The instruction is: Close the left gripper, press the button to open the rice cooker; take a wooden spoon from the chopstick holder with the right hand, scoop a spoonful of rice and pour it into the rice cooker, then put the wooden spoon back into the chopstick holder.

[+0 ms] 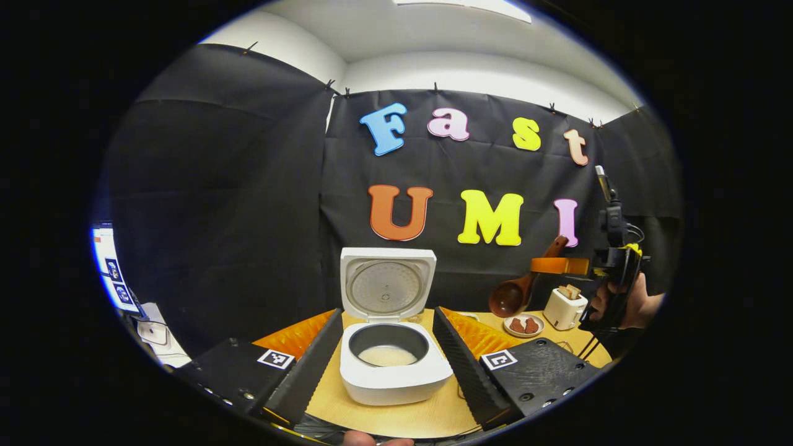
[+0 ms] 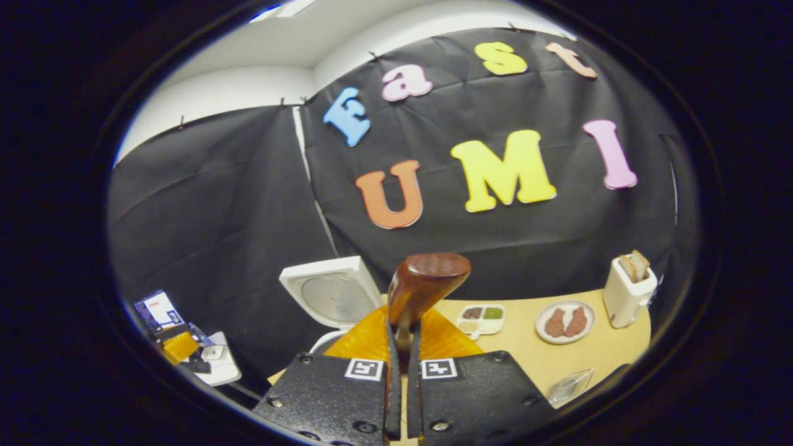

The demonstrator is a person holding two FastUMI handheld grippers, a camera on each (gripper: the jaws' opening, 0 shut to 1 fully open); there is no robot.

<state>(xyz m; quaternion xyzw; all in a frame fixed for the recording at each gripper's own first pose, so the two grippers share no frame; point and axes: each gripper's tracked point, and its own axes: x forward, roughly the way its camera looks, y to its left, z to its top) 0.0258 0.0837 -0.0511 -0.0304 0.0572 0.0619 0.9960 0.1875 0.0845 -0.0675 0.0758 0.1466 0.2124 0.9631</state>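
In the left gripper view we see our left gripper with fingers spread wide around the open rice cooker on the table. In the right gripper view our right gripper clamps the wooden spoon by its handle, bowl raised above the table near the cooker's lid.

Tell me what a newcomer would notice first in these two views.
The white rice cooker stands open at the table's middle, lid up, between the left gripper's spread fingers. To its right, the right gripper holds a wooden spoon by the handle, lifted above the table. A toaster with bread stands at the far right.
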